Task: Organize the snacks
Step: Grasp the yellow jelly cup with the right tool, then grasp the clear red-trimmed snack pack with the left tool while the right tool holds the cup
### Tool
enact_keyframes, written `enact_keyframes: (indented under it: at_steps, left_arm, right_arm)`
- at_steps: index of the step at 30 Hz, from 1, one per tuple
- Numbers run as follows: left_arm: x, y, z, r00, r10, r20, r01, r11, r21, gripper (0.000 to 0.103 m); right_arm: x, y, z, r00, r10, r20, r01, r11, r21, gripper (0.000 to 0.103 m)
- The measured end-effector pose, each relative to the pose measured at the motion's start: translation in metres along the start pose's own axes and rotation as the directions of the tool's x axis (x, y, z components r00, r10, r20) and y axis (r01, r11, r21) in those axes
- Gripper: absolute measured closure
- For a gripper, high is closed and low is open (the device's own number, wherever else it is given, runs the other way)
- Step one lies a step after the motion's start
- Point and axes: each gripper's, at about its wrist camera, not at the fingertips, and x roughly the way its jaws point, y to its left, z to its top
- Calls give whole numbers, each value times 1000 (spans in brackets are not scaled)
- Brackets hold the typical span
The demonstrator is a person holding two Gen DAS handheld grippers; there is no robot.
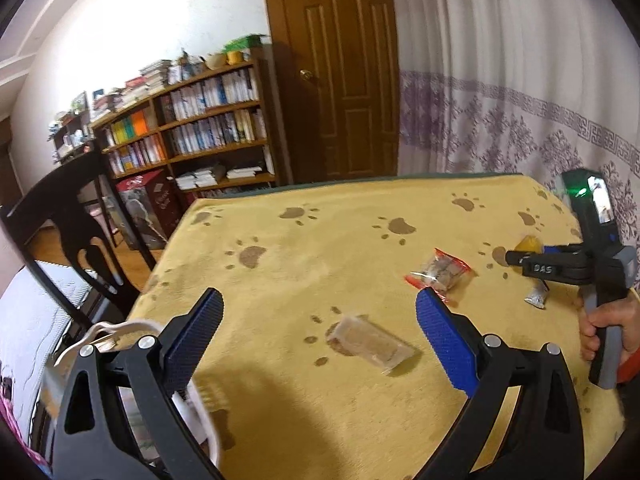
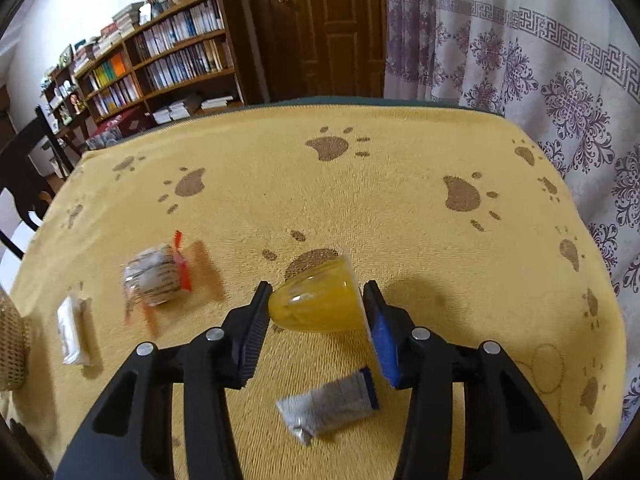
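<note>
Snacks lie scattered on the paw-print bench [image 2: 400,200]; right tongs [image 2: 316,308] clamp a translucent orange jelly cup [image 2: 316,300], probably lifted for sorting, while left tongs [image 1: 320,320] hover spread apart.

Soft, even indoor light, wall [image 1: 132,20] glaring at eleven o'clock, broad shadow at six on the tablecloth [image 1: 320,240], fisheye bending every edge, red-wrapped snack [image 2: 156,276] motion-blurred.

Only 1 legible marking: white letters "DAS" on the black body of the right gripper [image 1: 516,258]. Print on the snack wrappers beside it and on the book spines is unreadable.
</note>
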Motion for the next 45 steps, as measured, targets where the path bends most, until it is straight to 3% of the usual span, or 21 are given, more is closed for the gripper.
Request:
enact_keyframes:
  at_steps: [7,14,16,18,24,29,31,33,39,45]
  left_arm:
    - [51,-40,11,994,-64,-91,70,995,69,5]
    - [107,-82,11,968,-164,-188,188,975,118,6]
    - [121,-91,10,958,-190,-215,221,966,131,17]
    - [132,-96,10,950,-203,-238,239,961,137,22]
    - [156,-109,13,930,-247,-272,290,948,129,24]
    - [166,-119,14,923,-257,-286,303,944,131,39]
    - [167,-119,13,920,-259,-294,305,944,124,55]
    - [169,-119,12,916,-262,-304,310,943,119,59]
    - [160,-109,11,918,-268,-292,302,950,77,64]
    - [134,-102,15,938,-240,-251,266,961,76,64]
  right_arm:
    - [-31,-14,-7,997,52,49,-53,998,33,56]
    - [-52,-21,-25,993,95,74,-98,995,34,56]
    - [-58,-22,-28,991,107,80,-110,994,29,56]
    - [-65,-23,-31,989,117,90,-120,992,26,56]
    - [-71,-22,-35,984,150,91,-153,988,26,56]
    - [-67,-13,-39,983,164,78,-166,986,8,56]
    - [-64,-12,-39,983,166,72,-167,986,9,56]
    - [-61,-11,-41,984,168,66,-170,985,11,56]
    - [-58,-11,-44,984,170,59,-171,985,23,56]
    - [-60,-7,-45,983,176,60,-178,984,27,56]
